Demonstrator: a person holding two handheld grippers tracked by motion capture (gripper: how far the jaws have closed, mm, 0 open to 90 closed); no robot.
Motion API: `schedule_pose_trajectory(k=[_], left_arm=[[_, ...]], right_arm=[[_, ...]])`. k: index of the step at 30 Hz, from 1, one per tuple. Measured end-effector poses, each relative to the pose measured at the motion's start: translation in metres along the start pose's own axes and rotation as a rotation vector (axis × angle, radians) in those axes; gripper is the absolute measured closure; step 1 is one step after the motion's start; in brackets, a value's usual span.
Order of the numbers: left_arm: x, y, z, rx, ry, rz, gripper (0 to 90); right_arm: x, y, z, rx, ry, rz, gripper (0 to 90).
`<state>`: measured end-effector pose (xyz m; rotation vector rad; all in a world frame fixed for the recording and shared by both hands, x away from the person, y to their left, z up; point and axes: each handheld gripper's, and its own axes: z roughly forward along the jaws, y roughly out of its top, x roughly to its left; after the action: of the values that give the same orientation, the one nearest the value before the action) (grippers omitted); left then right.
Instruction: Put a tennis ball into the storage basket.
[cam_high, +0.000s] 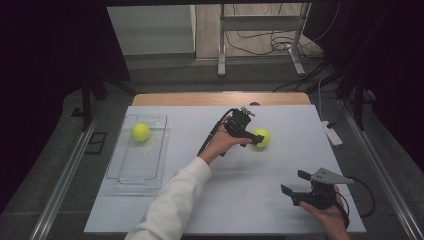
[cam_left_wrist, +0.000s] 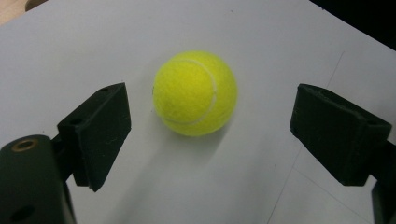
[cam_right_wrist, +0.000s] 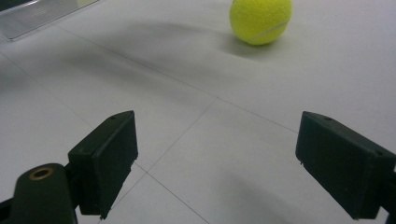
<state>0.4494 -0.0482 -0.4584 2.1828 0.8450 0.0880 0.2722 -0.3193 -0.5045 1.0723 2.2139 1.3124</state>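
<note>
A tennis ball (cam_left_wrist: 195, 93) lies on the table (cam_high: 280, 210), between the left gripper's (cam_high: 254, 138) wide jaws, untouched. The right gripper (cam_high: 296, 184), jaws wide, holds nothing nearer the table's front edge.

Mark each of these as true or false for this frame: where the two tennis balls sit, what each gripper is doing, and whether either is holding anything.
1. One tennis ball lies inside the clear tray. True.
2. The left gripper is shut on the second tennis ball. False: in the left gripper view its jaws stand wide apart with the ball on the table between them, untouched.
3. The right gripper is open and holds nothing. True.
4. Both balls are in the tray. False: one lies on the white table surface, right of the tray.
5. The right gripper is nearer the tray than the left. False: it is at the table's near right corner.
</note>
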Motion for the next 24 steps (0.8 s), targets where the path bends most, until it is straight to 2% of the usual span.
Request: schedule_pose_trajectory(k=[14,24], left_arm=[[-0.002,0.006,0.021,0.026,0.003,-0.003,11.8],[0.002,0.007,0.031,0.033,0.011,-0.019,11.1]], right_arm=[[0.001,0.000,-0.001,-0.002,-0.001,-0.009,13.3],[0.001,0.000,-0.001,-0.004,-0.002,-0.010,13.4]])
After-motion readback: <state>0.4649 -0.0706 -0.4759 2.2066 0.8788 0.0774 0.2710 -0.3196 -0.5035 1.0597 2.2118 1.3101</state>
